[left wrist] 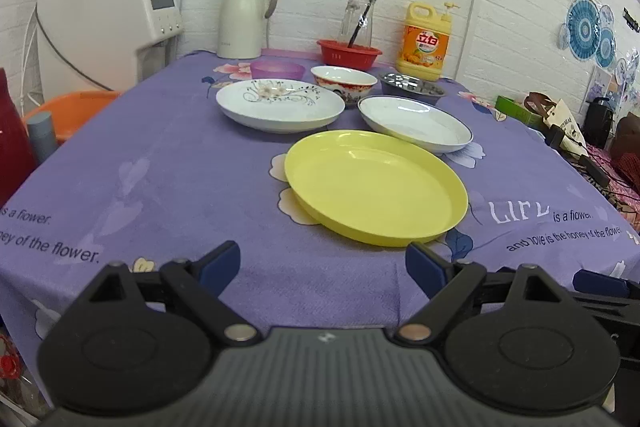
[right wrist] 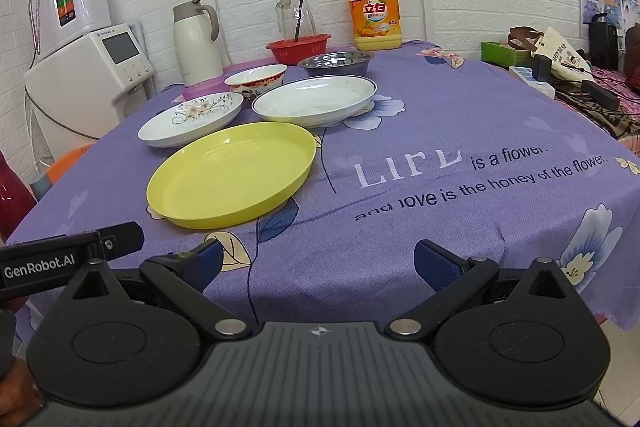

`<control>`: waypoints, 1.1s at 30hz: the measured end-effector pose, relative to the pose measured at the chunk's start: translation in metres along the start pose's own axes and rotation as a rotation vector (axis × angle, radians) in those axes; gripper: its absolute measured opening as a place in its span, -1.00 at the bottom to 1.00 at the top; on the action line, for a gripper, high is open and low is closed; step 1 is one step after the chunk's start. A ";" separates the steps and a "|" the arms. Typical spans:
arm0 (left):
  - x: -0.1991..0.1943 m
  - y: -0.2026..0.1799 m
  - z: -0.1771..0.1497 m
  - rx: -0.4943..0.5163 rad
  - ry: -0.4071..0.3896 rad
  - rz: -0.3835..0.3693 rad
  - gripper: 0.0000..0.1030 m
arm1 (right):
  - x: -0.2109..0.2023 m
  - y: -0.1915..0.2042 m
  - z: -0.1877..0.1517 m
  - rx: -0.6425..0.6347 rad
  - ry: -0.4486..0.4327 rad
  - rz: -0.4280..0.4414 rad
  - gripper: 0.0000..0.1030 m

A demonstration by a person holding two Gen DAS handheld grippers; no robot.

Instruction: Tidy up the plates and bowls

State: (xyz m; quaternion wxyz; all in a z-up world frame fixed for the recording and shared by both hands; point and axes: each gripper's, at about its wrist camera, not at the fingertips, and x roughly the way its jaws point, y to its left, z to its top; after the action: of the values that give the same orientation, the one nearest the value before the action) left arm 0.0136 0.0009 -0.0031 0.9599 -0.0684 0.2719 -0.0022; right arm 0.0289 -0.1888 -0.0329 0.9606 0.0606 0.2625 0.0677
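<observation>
Both spread and empty: left gripper [left wrist: 322, 269], right gripper [right wrist: 318, 265], held back at bench [right wrist: 440, 235] edge. Yellow plate [left wrist: 376, 187] nearest, ahead-right of left gripper; white plates, bowls beyond. Risk: thin rim slipping, plate skating on cloth, knocking neighbours.

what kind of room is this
Probably a home kitchen or dining corner: a table under a purple floral tablecloth holds plates and bowls, with a dish soap jug and a thermos jug behind.
</observation>
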 end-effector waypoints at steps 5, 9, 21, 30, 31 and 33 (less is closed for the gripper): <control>0.012 -0.008 0.020 0.005 0.013 -0.044 0.71 | 0.000 -0.006 0.013 0.009 0.013 -0.019 1.00; 0.025 -0.013 0.032 0.024 0.036 -0.065 0.71 | 0.005 -0.010 0.024 0.005 0.006 -0.059 1.00; 0.094 0.036 0.063 -0.073 0.137 -0.071 0.70 | 0.092 0.004 0.066 -0.072 0.111 0.008 1.00; 0.120 0.037 0.062 -0.014 0.169 -0.089 0.68 | 0.128 0.017 0.069 -0.154 0.165 0.028 1.00; 0.121 0.037 0.062 -0.008 0.169 -0.087 0.68 | 0.128 0.016 0.069 -0.162 0.161 0.037 1.00; 0.122 0.036 0.063 -0.001 0.170 -0.091 0.68 | 0.127 0.011 0.067 -0.181 0.142 0.065 1.00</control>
State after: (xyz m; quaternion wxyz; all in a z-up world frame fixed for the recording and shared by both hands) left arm 0.1492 0.0399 -0.0184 0.9322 -0.0810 0.3489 -0.0516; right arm 0.1707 -0.1624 -0.0370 0.9384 -0.0226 0.3208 0.1265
